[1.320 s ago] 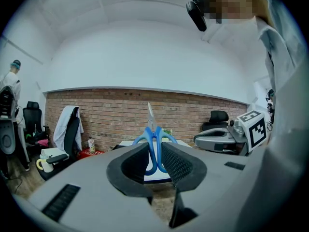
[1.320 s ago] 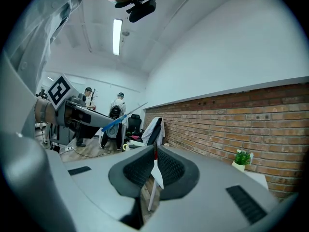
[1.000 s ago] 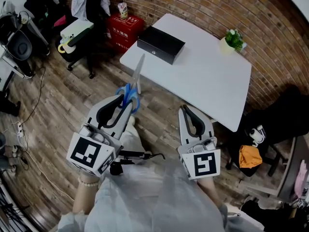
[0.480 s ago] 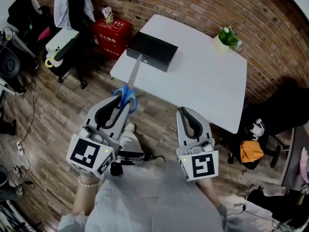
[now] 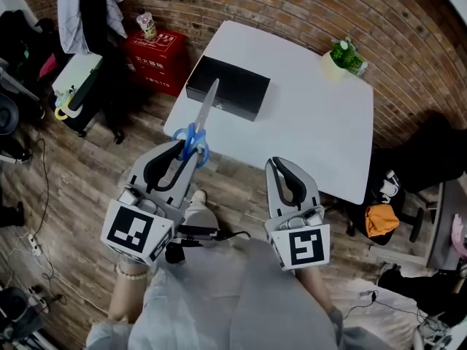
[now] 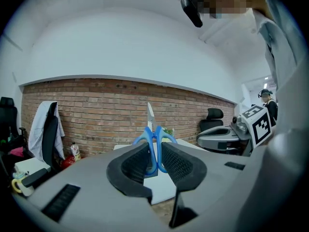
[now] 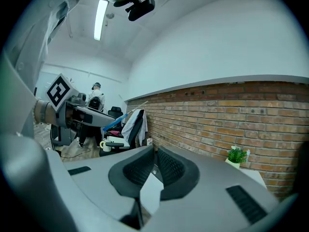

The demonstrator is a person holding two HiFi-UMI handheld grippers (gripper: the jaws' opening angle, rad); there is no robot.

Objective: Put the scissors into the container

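— How far along?
— My right gripper (image 5: 281,168) is closed on nothing (idling). My left gripper (image 5: 188,152) clamps the scissors (image 5: 206,109) by their blue handles, blades toward the container (image 5: 228,87) at the desk's (image 5: 306,130) left corner. Pickup done; I'd say the drop-in remains.

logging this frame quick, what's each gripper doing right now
Left gripper: shut on the blue-handled metal scissors.
Right gripper: shut, nothing between its jaws.

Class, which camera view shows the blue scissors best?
The head view: the whole scissors show, handles to blade tip. The left gripper view shows them foreshortened in its tongs; the right gripper view, small and distant.
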